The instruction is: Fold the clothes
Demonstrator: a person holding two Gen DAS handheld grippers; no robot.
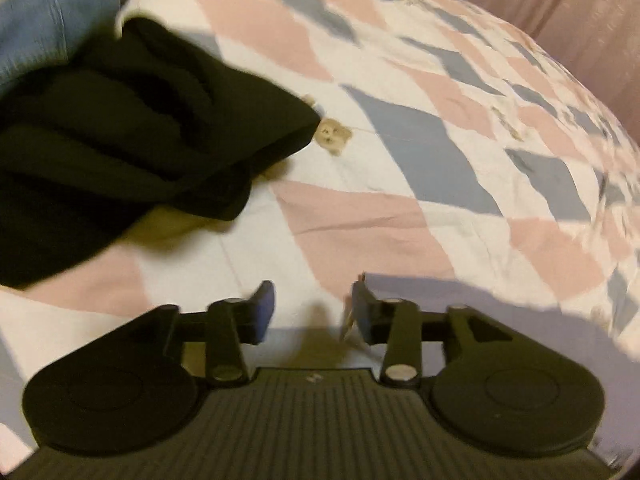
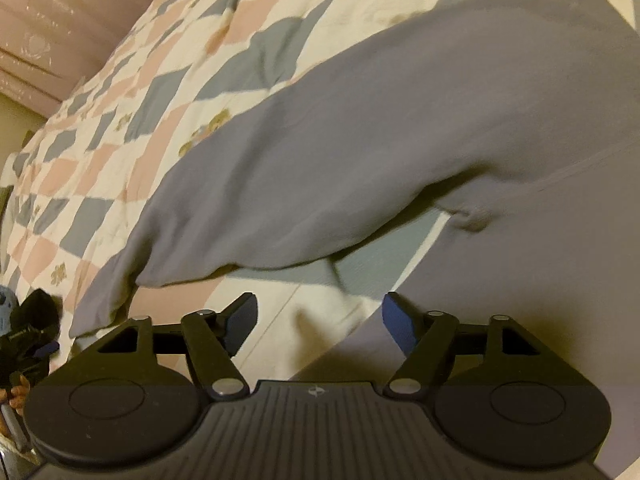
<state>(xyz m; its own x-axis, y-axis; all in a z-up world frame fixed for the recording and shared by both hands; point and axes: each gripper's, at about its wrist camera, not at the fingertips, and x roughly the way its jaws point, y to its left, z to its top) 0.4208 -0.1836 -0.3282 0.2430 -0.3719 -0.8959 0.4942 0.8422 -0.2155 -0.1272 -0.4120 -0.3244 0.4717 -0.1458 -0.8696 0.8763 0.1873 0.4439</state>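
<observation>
Two wrist views over a bed covered by a quilt (image 1: 400, 168) patterned in pink, blue-grey and cream diamonds with small bear prints. In the left wrist view, the left hand-held gripper (image 1: 314, 308) hovers above the quilt with its blue-padded fingers parted and nothing between them. A crumpled black garment (image 1: 132, 136) lies on the quilt ahead and to the left, and a blue garment (image 1: 52, 12) sits at the top left corner, touching the black one. In the right wrist view, the right hand-held gripper (image 2: 320, 322) is also released and empty, its jaws spread wide. A grey long-sleeved garment (image 2: 400, 128) lies spread on the quilt just ahead of it, one sleeve (image 2: 224, 216) stretching toward the lower left, the body filling the right side. The picture is slightly blurred.
</observation>
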